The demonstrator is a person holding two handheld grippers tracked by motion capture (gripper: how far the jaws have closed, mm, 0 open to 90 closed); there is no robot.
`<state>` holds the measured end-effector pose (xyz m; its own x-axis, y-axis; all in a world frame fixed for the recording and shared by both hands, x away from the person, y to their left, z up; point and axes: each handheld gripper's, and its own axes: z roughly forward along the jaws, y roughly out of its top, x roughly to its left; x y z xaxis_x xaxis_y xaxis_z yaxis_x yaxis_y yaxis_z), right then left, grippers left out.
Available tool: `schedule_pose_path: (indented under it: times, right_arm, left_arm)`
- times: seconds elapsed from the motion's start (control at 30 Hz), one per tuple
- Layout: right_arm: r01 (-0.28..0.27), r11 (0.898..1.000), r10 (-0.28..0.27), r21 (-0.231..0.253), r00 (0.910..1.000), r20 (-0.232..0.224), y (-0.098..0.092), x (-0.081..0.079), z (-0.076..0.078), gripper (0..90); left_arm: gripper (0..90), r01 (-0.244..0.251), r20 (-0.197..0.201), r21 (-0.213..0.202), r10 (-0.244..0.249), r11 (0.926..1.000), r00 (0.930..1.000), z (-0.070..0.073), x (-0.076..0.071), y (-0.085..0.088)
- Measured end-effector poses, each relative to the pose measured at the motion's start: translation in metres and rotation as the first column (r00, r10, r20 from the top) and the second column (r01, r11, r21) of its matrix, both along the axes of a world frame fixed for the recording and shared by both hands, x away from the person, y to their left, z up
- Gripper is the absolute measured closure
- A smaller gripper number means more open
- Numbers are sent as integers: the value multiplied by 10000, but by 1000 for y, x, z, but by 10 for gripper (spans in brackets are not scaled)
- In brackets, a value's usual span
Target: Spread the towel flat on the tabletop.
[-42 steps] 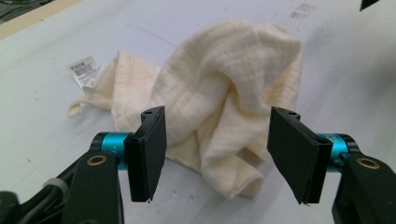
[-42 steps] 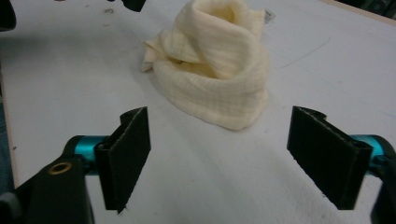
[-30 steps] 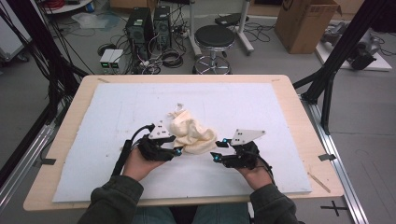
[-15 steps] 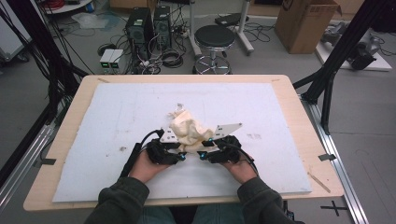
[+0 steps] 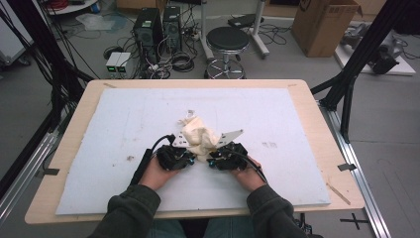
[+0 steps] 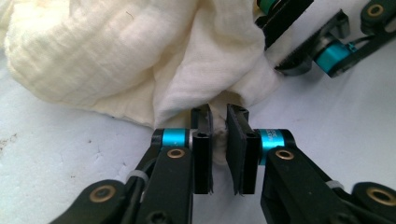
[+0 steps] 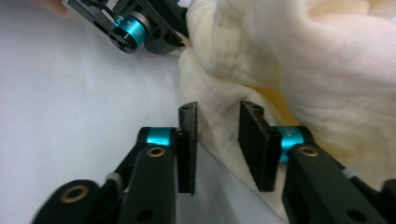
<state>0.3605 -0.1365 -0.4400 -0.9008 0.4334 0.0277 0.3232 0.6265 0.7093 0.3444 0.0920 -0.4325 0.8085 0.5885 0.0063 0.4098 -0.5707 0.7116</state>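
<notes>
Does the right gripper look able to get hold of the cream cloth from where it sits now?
Probably yes: the right gripper already has a fold of the cream cloth between its closing fingers, with nothing blocking.

Past the far edge of my wooden table [image 5: 317, 114] with its pale blue mat [image 5: 124, 124] I see a grey floor [image 5: 386, 114], a black round stool [image 5: 227, 39], two computer towers [image 5: 158, 25], tangled cables [image 5: 173, 62] and a cardboard box [image 5: 324, 25]

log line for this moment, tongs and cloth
left tongs: closing, pinching cloth edge | right tongs: closing around cloth fold, pads apart | cloth: bunched on table
</notes>
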Motion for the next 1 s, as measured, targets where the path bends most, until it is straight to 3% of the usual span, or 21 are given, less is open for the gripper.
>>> schedule_pose_path:
  times: [0.1,0.23,0.43,0.57,1.0]
  right_arm:
    - [98,9999,-97,77,9999,-124,-3,4,0,812]
    - [21,10000,-21,26,10000,11,-3,5,0,862]
    - [-119,9995,129,290,9994,-334,-6,8,0,874]
    - [-574,9975,582,417,9982,-175,-10,2,9,875]
    - [-590,9955,575,740,9981,221,-37,-6,35,875]
  left_arm:
    - [839,9,-89,-43,-9,10000,10000,0,2,1]
    - [849,26,-77,-85,-27,10000,10000,0,2,2]
    - [854,24,-8,-258,-24,9997,10000,4,0,5]
    - [855,-41,135,-415,47,9991,9999,13,-2,18]
    - [855,-317,626,-1049,384,9940,9973,39,-13,54]
